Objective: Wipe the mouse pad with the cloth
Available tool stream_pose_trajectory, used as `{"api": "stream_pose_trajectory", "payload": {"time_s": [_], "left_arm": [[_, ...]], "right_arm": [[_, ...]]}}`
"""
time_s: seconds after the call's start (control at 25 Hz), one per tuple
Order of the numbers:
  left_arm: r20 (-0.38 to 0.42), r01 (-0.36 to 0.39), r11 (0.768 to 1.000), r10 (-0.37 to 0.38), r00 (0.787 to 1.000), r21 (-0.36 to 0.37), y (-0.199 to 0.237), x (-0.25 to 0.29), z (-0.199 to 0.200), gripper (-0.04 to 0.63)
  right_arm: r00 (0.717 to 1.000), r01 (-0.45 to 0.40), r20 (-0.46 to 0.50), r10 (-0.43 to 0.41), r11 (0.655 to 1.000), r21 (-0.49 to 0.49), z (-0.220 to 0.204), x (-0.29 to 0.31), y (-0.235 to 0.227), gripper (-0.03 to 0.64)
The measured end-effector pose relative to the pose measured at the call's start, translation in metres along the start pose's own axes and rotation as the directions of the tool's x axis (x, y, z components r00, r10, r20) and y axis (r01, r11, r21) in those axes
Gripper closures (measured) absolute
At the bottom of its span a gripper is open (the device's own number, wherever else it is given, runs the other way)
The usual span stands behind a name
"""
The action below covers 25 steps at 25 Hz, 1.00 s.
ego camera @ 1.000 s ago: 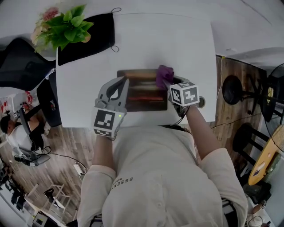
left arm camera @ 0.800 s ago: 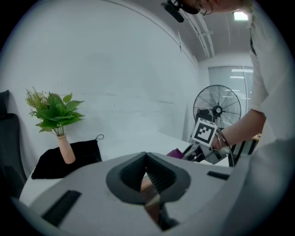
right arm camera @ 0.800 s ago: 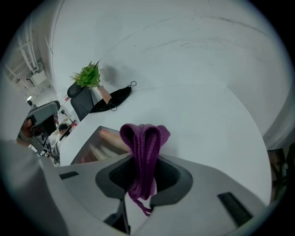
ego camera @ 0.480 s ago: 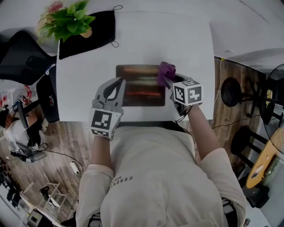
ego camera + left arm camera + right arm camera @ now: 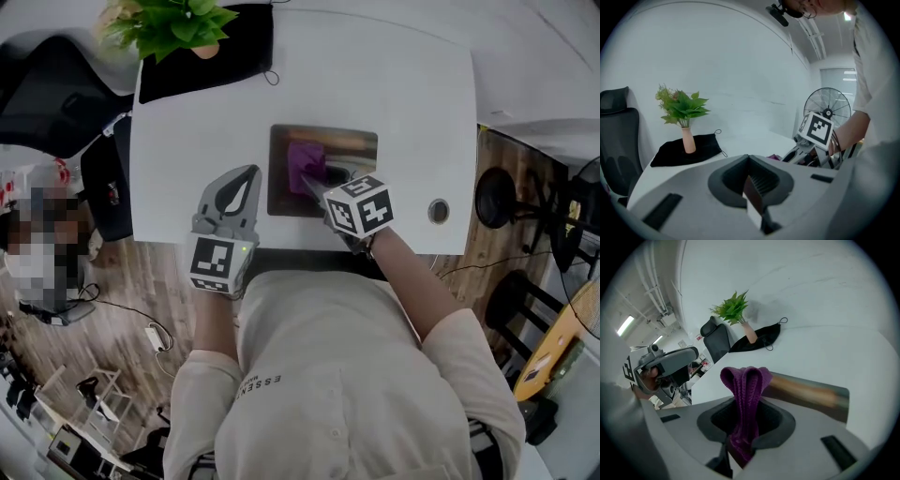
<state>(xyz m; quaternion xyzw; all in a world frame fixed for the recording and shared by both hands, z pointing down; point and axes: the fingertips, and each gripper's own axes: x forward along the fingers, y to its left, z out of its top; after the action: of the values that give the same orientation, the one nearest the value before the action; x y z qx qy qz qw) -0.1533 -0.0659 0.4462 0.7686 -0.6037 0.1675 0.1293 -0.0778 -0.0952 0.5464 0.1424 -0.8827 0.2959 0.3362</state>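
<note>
The mouse pad (image 5: 345,150), a dark rectangle with brownish streaks, lies in the middle of the white table (image 5: 412,103). A purple cloth (image 5: 305,161) sits on the pad's left half, and my right gripper (image 5: 306,181) is shut on it, reaching in from the near side. In the right gripper view the cloth (image 5: 744,394) bulges up between the jaws with the pad (image 5: 811,391) just beyond. My left gripper (image 5: 249,176) is shut and holds nothing. It rests on the table just left of the pad's left edge.
A black pouch (image 5: 225,52) lies at the table's back left with a potted plant (image 5: 173,21) on it. A round cable hole (image 5: 438,210) is at the front right. An office chair (image 5: 52,94) stands left of the table, stools (image 5: 497,197) to the right.
My right gripper has dragged the purple cloth leftward across the pad, from its right edge to its left half. The left gripper has stayed by the pad's left edge.
</note>
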Motion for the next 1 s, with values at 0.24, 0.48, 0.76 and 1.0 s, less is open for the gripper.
{"api": "stream_pose_trajectory", "payload": {"time_s": [0.24, 0.48, 0.76, 1.0], "left_arm": [[-0.012, 0.002, 1.0, -0.002, 1.0, -0.012, 0.02, -0.014, -0.012, 0.594], [-0.009, 0.044, 0.999, -0.044, 0.999, -0.009, 0.031, -0.019, -0.021, 0.594], [0.001, 0.086, 0.996, -0.086, 0.996, -0.003, 0.024, -0.009, -0.017, 0.594], [0.006, 0.108, 0.994, -0.108, 0.994, 0.01, 0.01, 0.001, -0.012, 0.594]], "right_arm": [[0.998, -0.043, -0.036, 0.043, 0.999, 0.021, -0.003, 0.039, 0.035, 0.514], [0.998, 0.005, -0.058, -0.003, 0.999, 0.049, -0.009, 0.057, 0.038, 0.514], [0.998, 0.047, -0.056, -0.042, 0.995, 0.083, -0.014, 0.043, 0.018, 0.514], [0.996, 0.08, -0.044, -0.075, 0.992, 0.102, -0.022, 0.023, -0.003, 0.514]]}}
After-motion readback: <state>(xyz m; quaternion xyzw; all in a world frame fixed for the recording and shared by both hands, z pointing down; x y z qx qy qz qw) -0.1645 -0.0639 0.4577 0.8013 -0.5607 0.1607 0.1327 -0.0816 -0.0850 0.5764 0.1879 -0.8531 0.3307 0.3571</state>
